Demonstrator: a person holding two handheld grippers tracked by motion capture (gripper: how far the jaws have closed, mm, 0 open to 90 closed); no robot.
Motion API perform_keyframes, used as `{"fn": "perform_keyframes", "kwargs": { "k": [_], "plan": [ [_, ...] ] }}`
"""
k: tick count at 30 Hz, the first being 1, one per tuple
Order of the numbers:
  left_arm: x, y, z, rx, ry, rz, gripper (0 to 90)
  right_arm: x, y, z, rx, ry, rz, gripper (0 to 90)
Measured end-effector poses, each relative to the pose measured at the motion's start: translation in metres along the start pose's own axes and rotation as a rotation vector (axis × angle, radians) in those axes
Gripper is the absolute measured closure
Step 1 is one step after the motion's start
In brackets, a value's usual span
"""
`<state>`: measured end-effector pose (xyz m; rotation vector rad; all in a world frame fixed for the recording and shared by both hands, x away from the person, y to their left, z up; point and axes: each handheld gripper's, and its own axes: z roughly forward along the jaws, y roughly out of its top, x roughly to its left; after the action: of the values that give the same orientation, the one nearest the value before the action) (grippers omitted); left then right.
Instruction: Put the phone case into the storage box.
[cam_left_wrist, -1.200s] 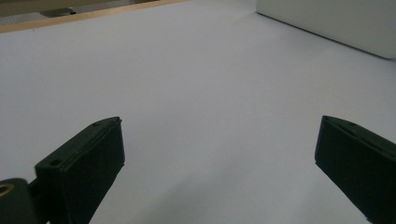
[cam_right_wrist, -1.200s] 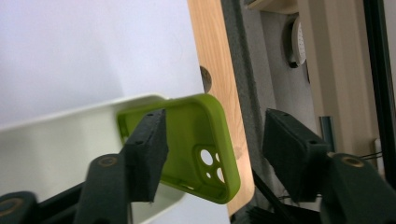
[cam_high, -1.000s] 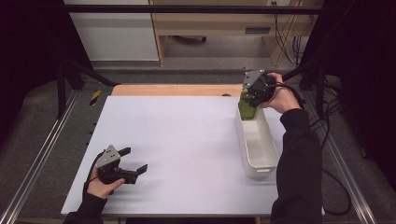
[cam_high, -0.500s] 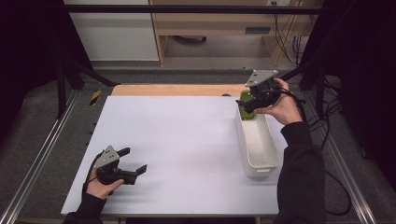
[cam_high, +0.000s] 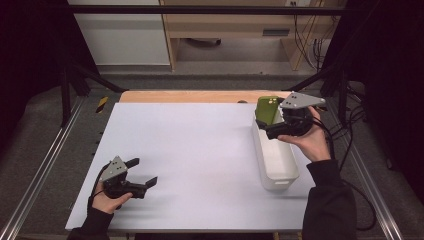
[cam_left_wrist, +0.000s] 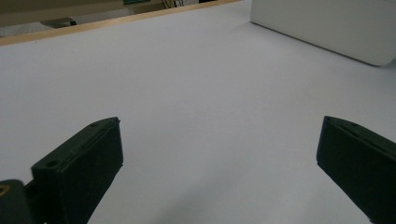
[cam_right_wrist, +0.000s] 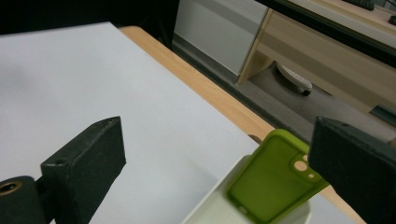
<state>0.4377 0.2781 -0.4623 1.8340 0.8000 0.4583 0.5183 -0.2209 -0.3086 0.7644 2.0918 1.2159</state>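
At table's near left: left gripper (cam_high: 142, 172), jaws wide, nothing held, over smooth white tabletop (cam_high: 200, 150) | right gripper (cam_high: 264, 129), jaws just opened, empty | glossy green phone case (cam_high: 267, 108) leans in oblong white bin (cam_high: 280, 165), just beyond its tips

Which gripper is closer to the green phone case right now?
Right. The right gripper sits just beside the green phone case leaning in the white bin, fingers open; the left gripper rests far across the table.

Lime-green phone case (cam_high: 268, 109), white bin (cam_high: 278, 165)
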Motion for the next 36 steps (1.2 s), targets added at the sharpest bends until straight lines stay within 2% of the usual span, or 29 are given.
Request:
{"fn": "perform_keyframes", "kwargs": {
  "k": [8,12,16,18,21,24,27,30,33,36],
  "plan": [
    [-0.001,0.001,0.000,-0.004,-0.006,-0.001,0.2,0.018,-0.018,-0.019,-0.086,0.028,0.097,0.7],
    [-0.002,0.001,-0.001,-0.010,-0.009,0.001,0.2,0.027,-0.032,-0.024,-0.125,0.039,0.124,0.7],
    [-0.002,0.002,-0.002,-0.020,-0.013,-0.003,0.2,0.037,-0.052,-0.027,-0.150,0.085,0.165,0.7],
    [-0.003,0.003,-0.002,-0.026,-0.018,-0.005,0.2,0.041,-0.062,-0.027,-0.145,0.089,0.181,0.6],
    [-0.003,0.003,-0.002,-0.029,-0.020,-0.002,0.2,0.045,-0.076,-0.029,-0.141,0.088,0.176,0.7],
    [-0.003,0.003,-0.002,-0.030,-0.020,-0.001,0.2,0.048,-0.087,-0.032,-0.142,0.113,0.182,0.7],
    [-0.003,0.003,-0.002,-0.030,-0.020,0.000,0.2,0.049,-0.097,-0.036,-0.152,0.126,0.214,0.7],
    [-0.003,0.004,-0.002,-0.032,-0.021,0.001,0.2,0.049,-0.108,-0.041,-0.158,0.114,0.230,0.7],
    [-0.003,0.004,-0.002,-0.035,-0.022,0.002,0.2,0.048,-0.117,-0.045,-0.151,0.101,0.203,0.6],
    [-0.004,0.004,-0.002,-0.040,-0.024,0.003,0.2,0.047,-0.127,-0.048,-0.150,0.109,0.221,0.5]
  ]
}}
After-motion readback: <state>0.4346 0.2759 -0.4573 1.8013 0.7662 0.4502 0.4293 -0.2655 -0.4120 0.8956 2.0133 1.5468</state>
